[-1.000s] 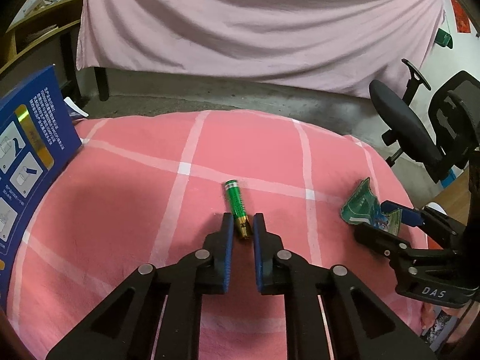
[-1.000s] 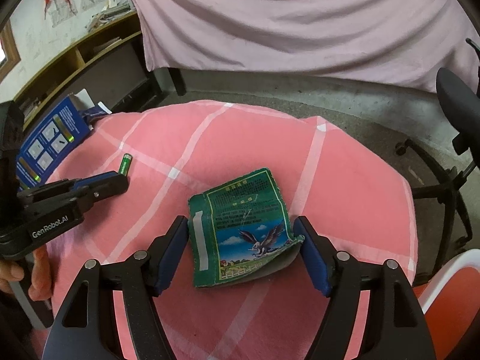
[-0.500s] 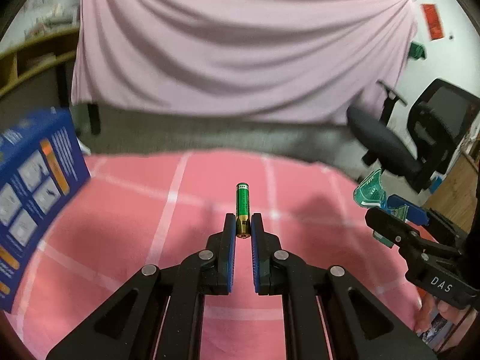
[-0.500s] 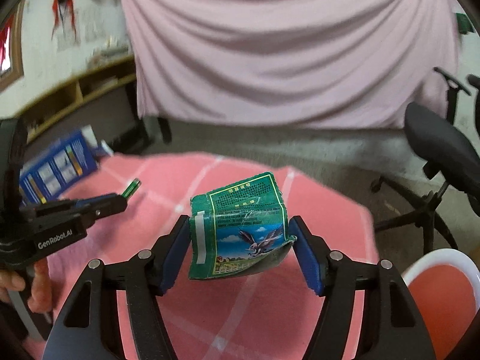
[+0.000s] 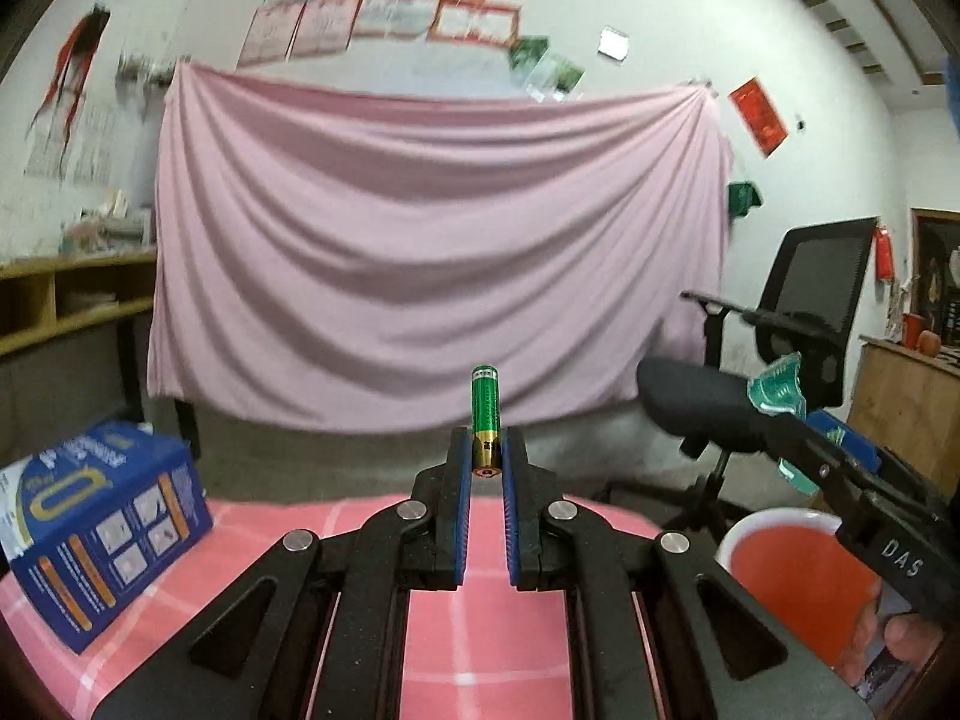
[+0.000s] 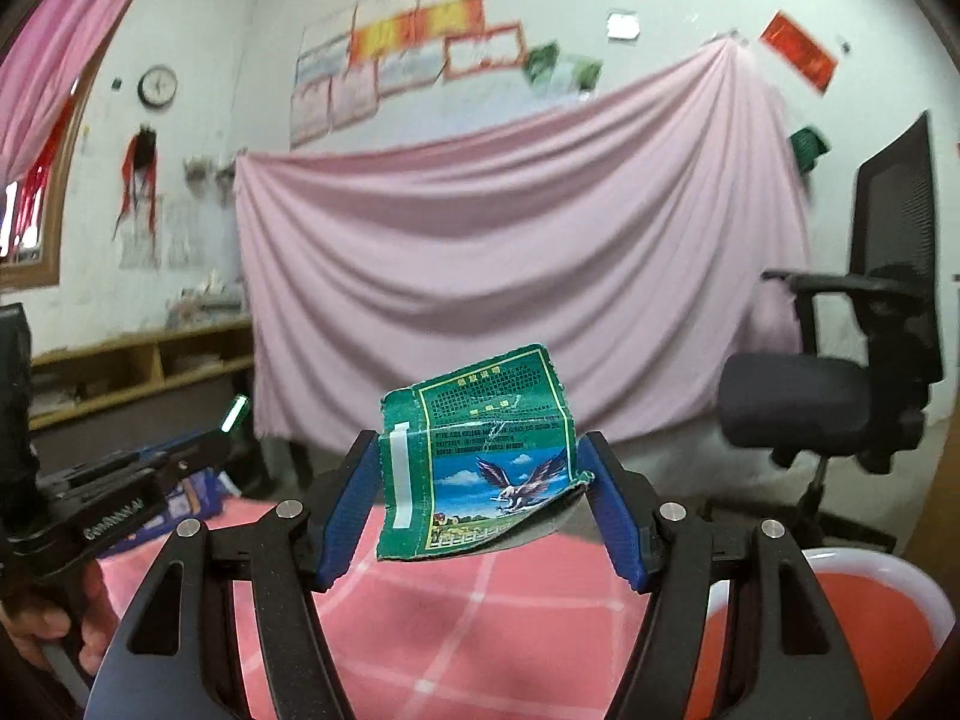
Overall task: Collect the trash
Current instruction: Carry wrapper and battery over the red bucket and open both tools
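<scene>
My left gripper (image 5: 486, 450) is shut on a green battery (image 5: 485, 402) with a gold end, held upright well above the pink checked table (image 5: 480, 618). My right gripper (image 6: 480, 450) is shut on a crumpled green packet (image 6: 480, 456) with an eagle picture, also lifted above the table. The right gripper with the packet (image 5: 777, 390) also shows at the right of the left wrist view. The left gripper with the battery (image 6: 235, 414) shows at the left of the right wrist view. A white bin with a red inside (image 5: 792, 576) stands below to the right, beside the table.
A blue box (image 5: 102, 534) stands on the table's left side. A black office chair (image 5: 780, 360) is behind the bin. A pink sheet (image 5: 432, 252) hangs on the far wall, with wooden shelves (image 5: 66, 312) at the left.
Both grippers have risen from the table and tilted up, carrying the battery and the packet. The views now show the wall and the bin instead of the tabletop.
</scene>
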{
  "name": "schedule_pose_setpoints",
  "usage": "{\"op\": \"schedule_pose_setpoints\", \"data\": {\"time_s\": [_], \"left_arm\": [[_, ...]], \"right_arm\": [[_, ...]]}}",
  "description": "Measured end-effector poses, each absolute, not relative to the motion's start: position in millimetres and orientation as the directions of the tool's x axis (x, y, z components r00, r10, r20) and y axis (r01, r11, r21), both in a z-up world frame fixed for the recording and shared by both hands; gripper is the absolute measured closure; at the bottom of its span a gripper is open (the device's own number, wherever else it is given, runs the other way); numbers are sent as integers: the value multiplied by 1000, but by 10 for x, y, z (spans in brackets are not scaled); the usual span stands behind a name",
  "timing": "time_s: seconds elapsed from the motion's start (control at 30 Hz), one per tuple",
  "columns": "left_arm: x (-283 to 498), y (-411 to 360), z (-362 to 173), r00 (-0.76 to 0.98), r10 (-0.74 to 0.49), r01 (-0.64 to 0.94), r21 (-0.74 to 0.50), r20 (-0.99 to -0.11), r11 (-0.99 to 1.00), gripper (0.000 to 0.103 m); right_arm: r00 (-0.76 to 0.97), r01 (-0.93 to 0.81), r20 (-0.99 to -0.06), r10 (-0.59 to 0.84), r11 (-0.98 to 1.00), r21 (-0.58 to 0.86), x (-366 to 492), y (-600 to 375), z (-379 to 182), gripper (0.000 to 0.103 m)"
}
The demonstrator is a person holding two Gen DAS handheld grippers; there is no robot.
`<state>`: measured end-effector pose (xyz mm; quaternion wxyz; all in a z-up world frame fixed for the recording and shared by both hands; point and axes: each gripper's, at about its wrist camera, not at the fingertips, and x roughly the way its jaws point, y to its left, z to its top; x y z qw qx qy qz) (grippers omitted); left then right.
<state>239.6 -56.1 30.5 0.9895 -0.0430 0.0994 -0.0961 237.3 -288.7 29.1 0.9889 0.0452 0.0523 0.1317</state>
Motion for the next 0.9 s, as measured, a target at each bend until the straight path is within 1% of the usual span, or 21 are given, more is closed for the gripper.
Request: {"op": "schedule_pose_setpoints", "data": {"time_s": [0.1,0.3,0.47,0.67,0.8,0.9], "left_arm": [[2329,-790,399,960,-235,218,-123,-150,968,96],[2238,-1336,555,947,-310,303,-85,-88,949,96],[2201,-1826,637,925,-375,373,-44,-61,927,96],[2258,-2353,606,894,-437,437,-22,-95,899,96],[2313,-2597,512,870,-470,472,-25,-146,881,96],[2383,-2735,429,852,-483,486,-42,-202,873,96]], "right_arm": [[976,-206,-49,212,972,110,2255,-3067,325,38],[993,-119,-11,122,982,148,2030,-3511,348,38],[999,-46,-6,48,982,181,1917,-3920,287,37],[1000,6,-29,1,974,227,1858,-4280,215,37],[997,26,-72,-6,961,274,1881,-4474,158,37],[993,46,-118,-12,956,291,1905,-4576,108,37]]}}
